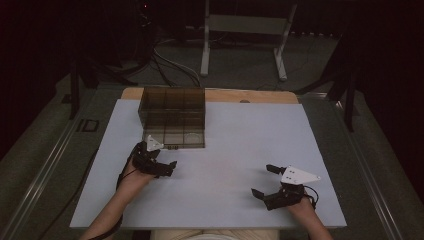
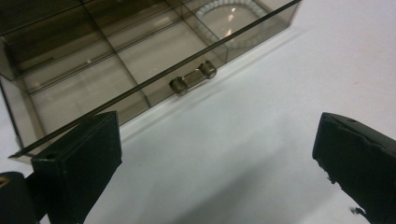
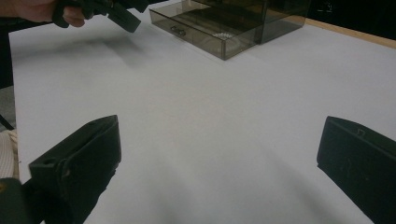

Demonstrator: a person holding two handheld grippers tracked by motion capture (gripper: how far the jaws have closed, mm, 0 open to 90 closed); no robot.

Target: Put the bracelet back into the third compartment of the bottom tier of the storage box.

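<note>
Your left gripper (image 2: 219, 154) hung spread wide and empty, just short of the smoked plastic drawer box (image 1: 173, 117), whose bottom drawer stood pulled out with its small handle (image 2: 192, 77) facing you. Your right gripper (image 1: 265, 181), also agape, idled well apart. Closing off-centre could have slipped past that slim handle and shoved the light box.

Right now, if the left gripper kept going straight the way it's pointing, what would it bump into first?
Most likely the smoky clear box. The left gripper stands open above the white tabletop, and the box's front edge with its small metal handle lies just ahead, slightly left of centre. Depth is hard to judge, so it might graze the tabletop first.
</note>
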